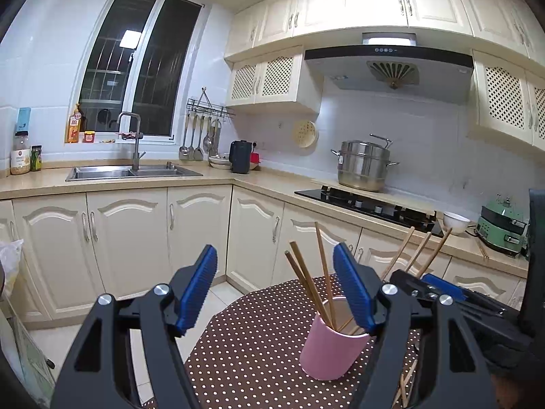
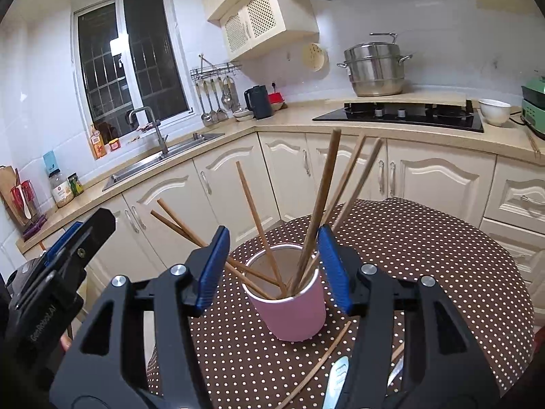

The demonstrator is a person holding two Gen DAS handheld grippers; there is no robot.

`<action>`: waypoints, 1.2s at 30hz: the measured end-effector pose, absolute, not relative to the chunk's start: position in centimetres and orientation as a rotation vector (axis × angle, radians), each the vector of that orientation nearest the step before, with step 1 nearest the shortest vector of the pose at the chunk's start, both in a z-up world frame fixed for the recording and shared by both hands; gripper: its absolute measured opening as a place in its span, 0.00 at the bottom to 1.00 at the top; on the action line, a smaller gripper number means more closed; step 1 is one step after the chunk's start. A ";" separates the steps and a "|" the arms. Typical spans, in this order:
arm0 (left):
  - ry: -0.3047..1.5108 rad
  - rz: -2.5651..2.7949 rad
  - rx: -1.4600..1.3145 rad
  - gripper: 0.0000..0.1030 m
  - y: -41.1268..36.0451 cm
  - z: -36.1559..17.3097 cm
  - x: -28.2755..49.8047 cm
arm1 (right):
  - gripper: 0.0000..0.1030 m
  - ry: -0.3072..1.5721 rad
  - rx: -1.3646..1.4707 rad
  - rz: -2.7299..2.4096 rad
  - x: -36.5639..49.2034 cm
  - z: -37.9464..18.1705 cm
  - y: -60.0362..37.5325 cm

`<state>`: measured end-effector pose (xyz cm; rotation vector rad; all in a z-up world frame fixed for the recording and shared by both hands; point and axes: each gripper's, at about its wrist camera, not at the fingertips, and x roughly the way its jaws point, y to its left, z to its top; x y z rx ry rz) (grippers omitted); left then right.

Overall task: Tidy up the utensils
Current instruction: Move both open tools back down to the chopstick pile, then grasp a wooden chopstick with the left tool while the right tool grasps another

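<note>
A pink cup stands on the brown polka-dot table and holds several wooden chopsticks that lean out in all directions. My left gripper is open and empty, above and to the left of the cup. My right gripper is open and empty, its jaws on either side of the cup's rim from above. A loose chopstick and a metal utensil handle lie on the table near the cup. The right gripper also shows in the left wrist view.
Cream cabinets and a beige counter wrap the room behind the table. On the counter are a sink, a black kettle, a gas hob with a steel pot, a white bowl and a green appliance.
</note>
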<state>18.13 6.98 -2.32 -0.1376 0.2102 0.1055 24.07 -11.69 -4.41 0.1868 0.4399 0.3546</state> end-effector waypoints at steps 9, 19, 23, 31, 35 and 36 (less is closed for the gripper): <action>0.283 0.037 -0.094 0.71 5.1 -2.5 17.3 | 0.58 0.439 0.213 0.292 21.5 -4.0 -15.4; 0.727 -0.209 -0.014 0.71 1.0 -8.3 20.8 | 0.60 0.571 0.205 0.214 20.0 -6.7 -19.8; 0.856 -0.240 0.065 0.71 -0.8 -11.7 21.9 | 0.60 0.633 0.228 0.197 19.9 -8.3 -21.2; 1.038 -0.282 0.156 0.53 -3.0 -16.6 24.3 | 0.61 0.765 0.238 0.200 20.1 -11.9 -22.9; 1.105 -0.284 0.203 0.40 -4.3 -18.9 25.5 | 0.61 0.826 0.237 0.208 20.5 -13.3 -22.8; 1.117 -0.277 0.212 0.38 -4.4 -19.3 25.7 | 0.61 0.836 0.234 0.207 20.6 -13.5 -22.7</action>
